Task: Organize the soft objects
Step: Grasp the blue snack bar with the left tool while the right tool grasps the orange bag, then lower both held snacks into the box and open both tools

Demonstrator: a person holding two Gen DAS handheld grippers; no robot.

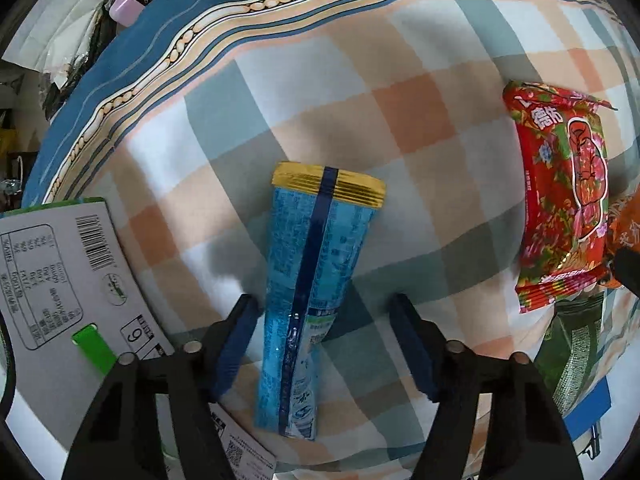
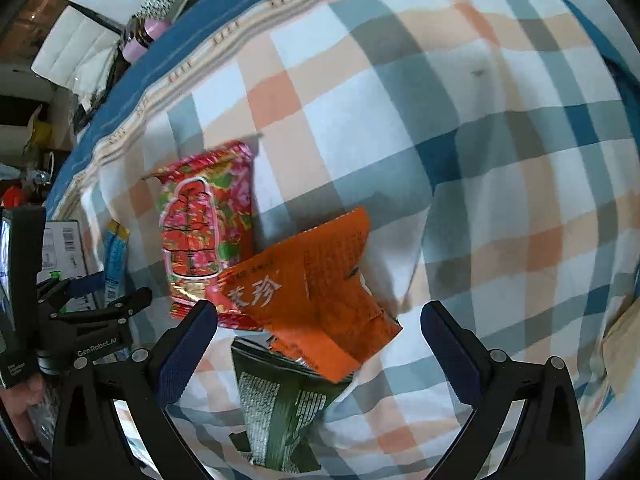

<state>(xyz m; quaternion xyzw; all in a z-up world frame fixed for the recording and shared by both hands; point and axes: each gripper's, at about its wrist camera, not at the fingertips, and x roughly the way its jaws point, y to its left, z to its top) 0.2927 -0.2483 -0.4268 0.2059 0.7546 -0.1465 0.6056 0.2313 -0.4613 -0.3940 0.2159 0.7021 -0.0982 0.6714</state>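
A glossy blue foil packet (image 1: 316, 300), long and narrow with a crimped gold seal at its far end and a dark seam down its middle, lies flat between the spread fingers of the left claw (image 1: 324, 320), whose ribbed blue pads (image 1: 236, 344) stand apart on either side of it without touching. To that claw's left sits a stiff white carton (image 1: 68, 280) printed with a barcode. Far to its right lies a crinkled red packet (image 1: 564, 200) with a floral print.

The right claw (image 2: 316, 336) also stands wide open, gripping nothing. Between its fingers, an orange packet (image 2: 320, 296) overlaps the near edge of the red floral one and the far end of a dark green packet (image 2: 280, 408) with speckled silver panels.

All rest on a soft, rumpled cloth (image 2: 480, 160) checked in white, orange and teal, edged by a blue border with a beaded stripe. Beyond the edge, a cluttered room shows a pink object, perhaps a container (image 1: 128, 0). The left claw's black body (image 2: 92, 316) appears at the right claw's far left.
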